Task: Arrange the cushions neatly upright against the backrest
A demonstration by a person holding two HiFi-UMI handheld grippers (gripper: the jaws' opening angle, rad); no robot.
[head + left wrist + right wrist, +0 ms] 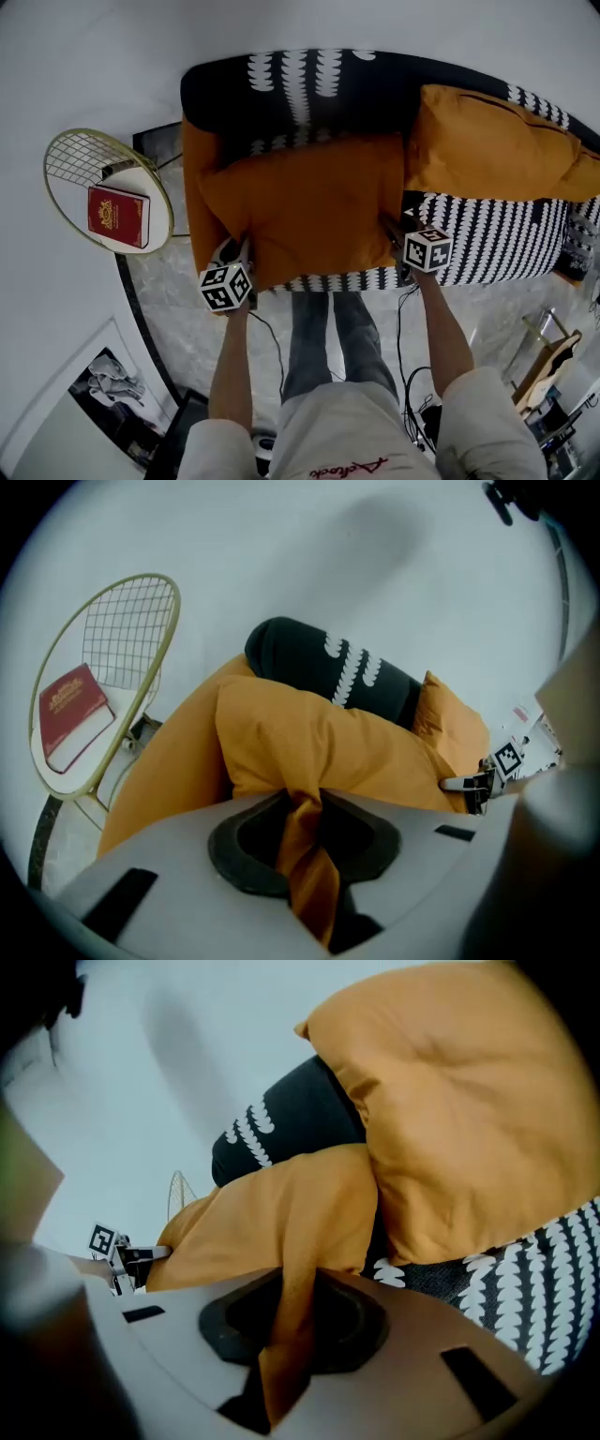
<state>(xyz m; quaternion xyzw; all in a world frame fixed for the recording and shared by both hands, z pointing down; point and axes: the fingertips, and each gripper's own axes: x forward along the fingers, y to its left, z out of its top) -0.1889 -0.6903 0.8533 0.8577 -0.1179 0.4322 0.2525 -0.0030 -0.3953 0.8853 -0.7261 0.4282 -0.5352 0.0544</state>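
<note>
Looks like a home living room. Patterned sofa (506, 246) with orange cushions (309, 206) at twelve o'clock, wire side table (80, 155) bearing a red book (119, 216) at ten. Marble floor (173, 291) below.

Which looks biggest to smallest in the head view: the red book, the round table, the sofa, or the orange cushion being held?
1. sofa
2. held orange cushion
3. round table
4. red book
The cushion is raised nearer the camera, so it may look bigger than it is.

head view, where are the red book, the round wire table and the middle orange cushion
red book (118, 216), head view, centre of cover
round wire table (82, 157), head view, its bare wire grid
middle orange cushion (309, 202), head view, middle of its face
</note>
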